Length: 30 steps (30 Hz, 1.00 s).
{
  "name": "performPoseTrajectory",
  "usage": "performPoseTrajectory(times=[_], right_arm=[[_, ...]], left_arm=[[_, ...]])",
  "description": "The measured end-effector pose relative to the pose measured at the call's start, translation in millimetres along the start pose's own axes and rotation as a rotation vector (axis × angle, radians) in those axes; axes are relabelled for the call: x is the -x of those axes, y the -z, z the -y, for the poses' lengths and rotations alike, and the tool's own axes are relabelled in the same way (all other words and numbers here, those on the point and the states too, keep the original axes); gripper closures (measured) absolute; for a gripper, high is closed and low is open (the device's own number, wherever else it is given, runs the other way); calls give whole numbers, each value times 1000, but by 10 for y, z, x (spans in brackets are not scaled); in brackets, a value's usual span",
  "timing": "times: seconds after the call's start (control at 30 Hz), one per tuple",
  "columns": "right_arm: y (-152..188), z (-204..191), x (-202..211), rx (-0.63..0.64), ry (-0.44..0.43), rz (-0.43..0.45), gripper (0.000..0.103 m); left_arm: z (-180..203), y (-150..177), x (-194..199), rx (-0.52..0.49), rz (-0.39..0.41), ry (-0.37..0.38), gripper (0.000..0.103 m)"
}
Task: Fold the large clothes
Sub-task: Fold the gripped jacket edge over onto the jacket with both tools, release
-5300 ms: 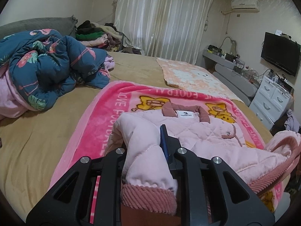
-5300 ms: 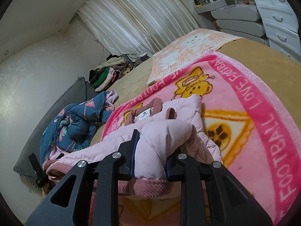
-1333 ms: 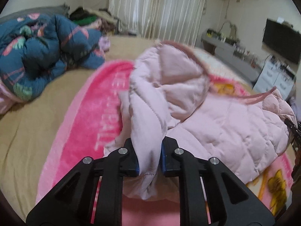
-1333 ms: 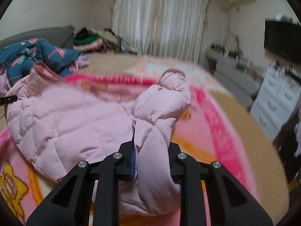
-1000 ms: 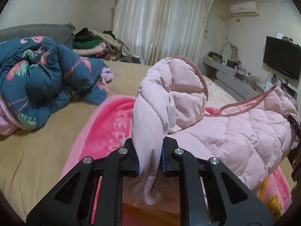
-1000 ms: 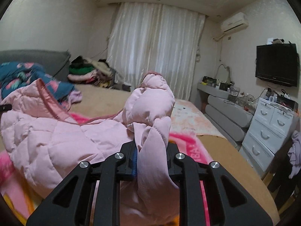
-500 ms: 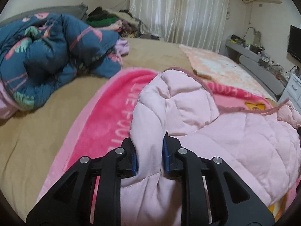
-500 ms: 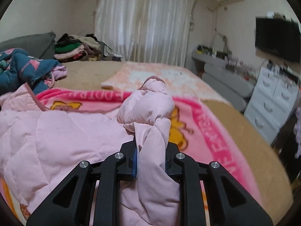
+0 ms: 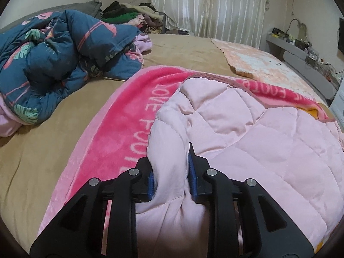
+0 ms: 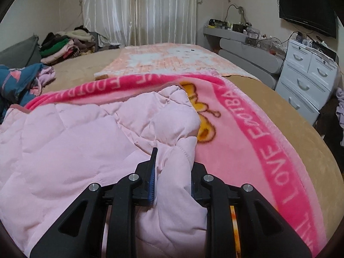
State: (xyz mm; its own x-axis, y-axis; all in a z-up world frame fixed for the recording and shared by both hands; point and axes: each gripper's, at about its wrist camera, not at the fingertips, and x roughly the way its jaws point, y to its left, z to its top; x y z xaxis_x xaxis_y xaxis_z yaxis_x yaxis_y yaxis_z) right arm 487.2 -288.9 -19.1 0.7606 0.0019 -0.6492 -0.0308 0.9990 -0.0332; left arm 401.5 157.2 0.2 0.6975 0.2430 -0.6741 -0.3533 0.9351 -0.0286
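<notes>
- Lowered since a second ago: the pink quilted jacket, which both grippers then held up in the air as a hanging fold, now lies spread on the pink blanket, its maroon-trimmed edge turned towards the curtain end of the bed.
- Left gripper: its jaws have just been opening a little, with a thick fold of the jacket between them. The blue pads appear still to touch the cloth on both sides, so I read it as a loosening grip and not yet a release.
- Right gripper: the same story, jaws just eased wider, a bunched corner of the jacket between them, one pad hidden behind the cloth, the fabric seemingly still pinched.
- Meaning for the task: the fold-over looks laid down, the near part carried across onto the rest. I judge the step in hand to be letting go, then smoothing or a second fold.
- Place: the jacket sits on the blanket's middle, inside its bright pink lettered border. In the left view the border shows bare on the jacket's left; in the right view the border and a yellow cartoon print show bare on its right.
- Long axis: the folded jacket runs across the blanket from one gripper to the other, side to side, roughly parallel to the blanket's far lettered border.
- Pointing: the trimmed edge faces that far border, stopping short of it; the gripped folds lie at the blanket's near side.
</notes>
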Motion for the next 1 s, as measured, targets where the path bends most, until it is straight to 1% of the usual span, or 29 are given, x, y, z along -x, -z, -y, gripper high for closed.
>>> performPoseTrajectory(times=[0.13, 0.23, 0.3, 0.33, 0.37, 0.4, 0.43, 0.47, 0.5, 0.53, 0.57, 0.6, 0.67, 0.7, 0.73, 0.77, 0.8, 0.83, 0.87, 0.9, 0.93, 1.0], right_arm=[[3, -6, -39, 6, 10, -8, 79], [3, 24, -38, -7, 10, -31, 72], [-3, 89, 9, -39, 7, -54, 57], [-12, 119, 77, -56, 15, -51, 52], [-7, 133, 175, -66, 11, -28, 45], [3, 134, 305, -69, 6, 8, 38], [19, 128, 458, -61, 11, 56, 35], [26, 116, 572, -52, 14, 91, 29], [59, 70, 733, -35, 4, 139, 26], [92, 2, 866, -8, -31, 163, 25], [112, -53, 938, 14, -60, 166, 24], [153, -145, 1005, 47, -105, 159, 23], [227, -294, 1026, 92, -164, 105, 20], [276, -388, 965, 120, -200, 37, 19], [324, -461, 882, 139, -215, -28, 19], [365, -498, 801, 152, -219, -81, 19], [425, -534, 679, 159, -211, -141, 18], [472, -526, 588, 144, -214, -169, 16], [501, -504, 526, 124, -225, -185, 13], [520, -458, 462, 98, -243, -189, 11], [528, -422, 427, 86, -256, -185, 11], [541, -425, 405, 89, -254, -180, 10]], left_arm=[[44, 13, -17, -24, 2, -22, 85], [54, 13, -6, -31, -3, -25, 84], [61, 17, 20, -45, -6, -31, 82], [55, 15, 36, -49, -9, -31, 81], [41, 19, 84, -52, -9, -37, 78], [24, 24, 122, -53, -4, -40, 72], [2, 33, 211, -51, 13, -55, 68], [-6, 40, 283, -49, 28, -68, 58], [-11, 54, 410, -43, 59, -82, 52], [4, 69, 501, -40, 78, -79, 52], [51, 103, 635, -44, 100, -61, 52], [113, 138, 739, -53, 113, -35, 52], [306, 248, 872, -83, 95, 64, 50], [396, 298, 876, -94, 67, 111, 49], [480, 345, 852, -102, 34, 148, 49], [583, 417, 772, -113, -13, 177, 47], [621, 449, 722, -117, -29, 171, 44], [664, 496, 602, -124, -56, 156, 40], [661, 520, 501, -110, -84, 162, 37], [616, 536, 392, -74, -111, 183, 35], [565, 547, 312, -46, -118, 209, 34], [531, 559, 243, -33, -124, 219, 34]])
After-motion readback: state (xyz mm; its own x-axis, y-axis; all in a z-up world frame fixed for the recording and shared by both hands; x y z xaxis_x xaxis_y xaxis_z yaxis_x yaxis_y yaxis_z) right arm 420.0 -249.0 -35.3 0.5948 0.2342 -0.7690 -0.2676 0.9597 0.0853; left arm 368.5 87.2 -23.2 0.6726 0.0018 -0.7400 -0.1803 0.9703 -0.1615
